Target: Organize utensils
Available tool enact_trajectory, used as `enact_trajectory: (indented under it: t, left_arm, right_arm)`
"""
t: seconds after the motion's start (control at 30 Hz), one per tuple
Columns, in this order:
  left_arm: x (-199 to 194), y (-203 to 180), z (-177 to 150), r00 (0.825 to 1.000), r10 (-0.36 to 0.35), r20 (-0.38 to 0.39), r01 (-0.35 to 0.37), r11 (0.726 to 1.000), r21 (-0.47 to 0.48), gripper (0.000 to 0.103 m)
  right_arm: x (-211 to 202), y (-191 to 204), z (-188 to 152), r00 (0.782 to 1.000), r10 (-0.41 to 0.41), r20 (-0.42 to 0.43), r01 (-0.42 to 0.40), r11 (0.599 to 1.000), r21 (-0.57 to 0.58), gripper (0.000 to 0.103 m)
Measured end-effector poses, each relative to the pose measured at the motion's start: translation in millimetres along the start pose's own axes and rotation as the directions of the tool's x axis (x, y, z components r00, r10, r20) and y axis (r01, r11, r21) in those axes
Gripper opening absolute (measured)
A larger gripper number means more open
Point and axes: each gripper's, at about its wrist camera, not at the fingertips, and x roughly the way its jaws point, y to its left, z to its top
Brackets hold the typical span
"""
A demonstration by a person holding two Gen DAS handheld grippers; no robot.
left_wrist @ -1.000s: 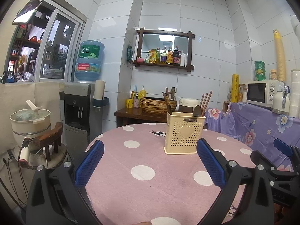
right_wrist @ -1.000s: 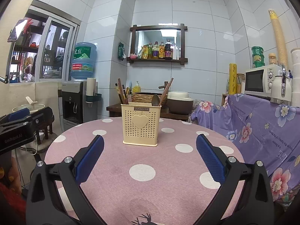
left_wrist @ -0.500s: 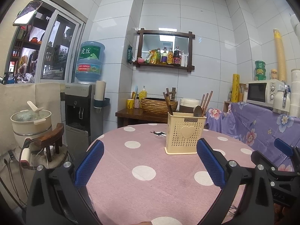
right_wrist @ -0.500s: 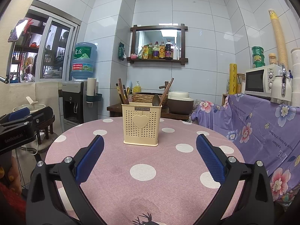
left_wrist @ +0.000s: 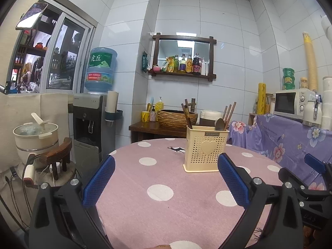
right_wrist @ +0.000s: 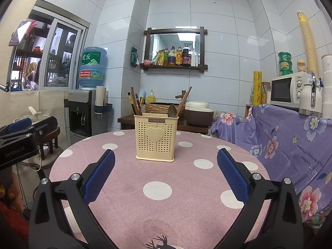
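Observation:
A cream perforated utensil holder [left_wrist: 205, 150] [right_wrist: 156, 138] with a heart on its front stands upright on the round pink polka-dot table [left_wrist: 166, 203] [right_wrist: 166, 203]. It holds several dark chopsticks [right_wrist: 134, 103] on its left side and a wooden spoon [right_wrist: 172, 111] with more chopsticks [left_wrist: 228, 112] on its right. My left gripper [left_wrist: 165, 179] is open and empty, low over the near table, left of the holder. My right gripper [right_wrist: 165, 175] is open and empty, in front of the holder. Each gripper shows at the other view's edge.
A water dispenser [left_wrist: 91, 124] and a stool with a rice cooker [left_wrist: 35, 139] stand left of the table. A dark side table with a woven basket [left_wrist: 176, 120] is behind. A purple floral cloth [right_wrist: 290, 141] covers a counter with a microwave [right_wrist: 288, 89] at the right.
Both views have shifted only slightly. The holder sits a little further right in the left wrist view. Both grippers stay open and empty.

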Motion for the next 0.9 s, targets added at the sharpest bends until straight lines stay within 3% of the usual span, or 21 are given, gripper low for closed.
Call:
enact_trajectory:
  t: [0.9]
  left_arm:
    - [0.7,3.3,-2.2,1.0,0.006,-0.004,-0.005,1.0,0.01,0.098]
  right_arm:
    - [-0.8,-0.5,-0.8,1.0,0.003,-0.002,-0.003,1.0,0.0,0.097]
